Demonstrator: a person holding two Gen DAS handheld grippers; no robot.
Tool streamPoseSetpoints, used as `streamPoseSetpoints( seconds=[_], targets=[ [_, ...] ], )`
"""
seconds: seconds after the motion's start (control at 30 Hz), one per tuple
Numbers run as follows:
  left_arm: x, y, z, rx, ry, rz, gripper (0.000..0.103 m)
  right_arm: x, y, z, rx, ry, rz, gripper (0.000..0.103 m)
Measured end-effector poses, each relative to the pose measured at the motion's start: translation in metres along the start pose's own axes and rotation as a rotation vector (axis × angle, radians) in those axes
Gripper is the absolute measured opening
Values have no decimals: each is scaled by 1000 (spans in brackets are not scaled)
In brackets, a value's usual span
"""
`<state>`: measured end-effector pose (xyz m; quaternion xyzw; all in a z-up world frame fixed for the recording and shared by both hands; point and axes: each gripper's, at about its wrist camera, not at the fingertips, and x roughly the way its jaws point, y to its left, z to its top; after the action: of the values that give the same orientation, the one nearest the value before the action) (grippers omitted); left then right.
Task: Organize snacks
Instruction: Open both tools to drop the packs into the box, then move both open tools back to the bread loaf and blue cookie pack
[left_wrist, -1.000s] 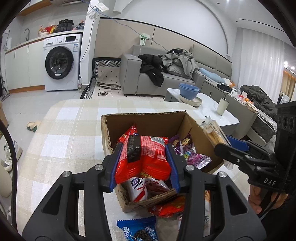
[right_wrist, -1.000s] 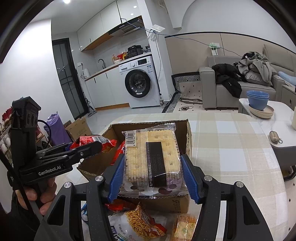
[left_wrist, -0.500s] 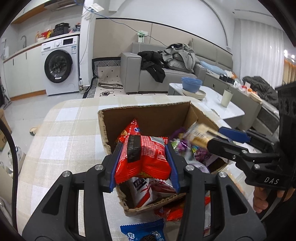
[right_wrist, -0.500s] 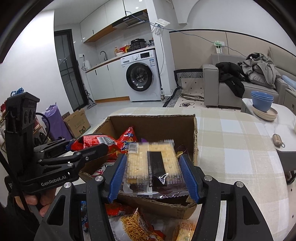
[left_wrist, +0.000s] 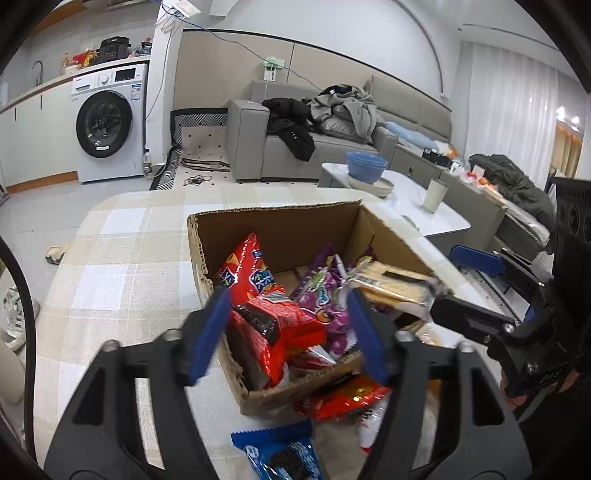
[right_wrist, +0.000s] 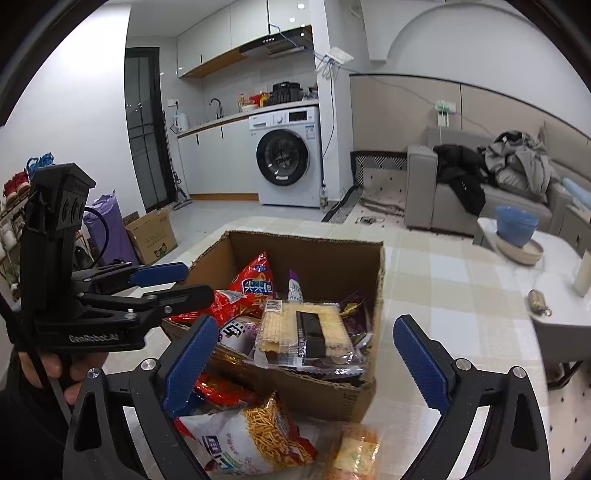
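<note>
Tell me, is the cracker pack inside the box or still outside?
Inside. The cracker pack lies on other snacks within the cardboard box; the right gripper jaws stand open.

Cardboard box (right_wrist: 325, 254) packed with snack packets; far inner corner still open. Loose packets (right_wrist: 255, 439) obstruct counter (right_wrist: 461, 295) before it.

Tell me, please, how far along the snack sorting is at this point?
Partly done. The cardboard box already holds several packs, including the cracker pack and red packet. Nothing is in hand: the left claw and right claw are both open. Left outside: the noodle snack bag, a blue cookie pack and another red pack.
</note>
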<state>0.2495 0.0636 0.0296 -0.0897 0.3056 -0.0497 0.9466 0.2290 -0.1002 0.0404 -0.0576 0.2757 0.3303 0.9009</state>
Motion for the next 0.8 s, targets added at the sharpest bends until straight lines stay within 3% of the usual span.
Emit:
streamPoseSetpoints(
  seconds=[0.03, 0.17, 0.23, 0.53, 0.8],
  targets=[
    [-4, 0, 0, -1, 5, 2, 84, -4, -1, 0, -1, -2, -4, 101],
    [-22, 0, -1, 8, -12, 19, 89, -18, -9, -5, 47, 1, -4, 102],
    [-31, 1, -2, 3, -13, 24, 102, -20, -14, -8, 83, 16, -1, 102],
    [-66, 7, -25, -11, -24, 63, 102, -26, -23, -34, 149, 60, 9, 102],
    [-71, 11, -54, -18, 10, 88, 102, -32, -25, -53, 190, 101, -3, 102]
  ],
)
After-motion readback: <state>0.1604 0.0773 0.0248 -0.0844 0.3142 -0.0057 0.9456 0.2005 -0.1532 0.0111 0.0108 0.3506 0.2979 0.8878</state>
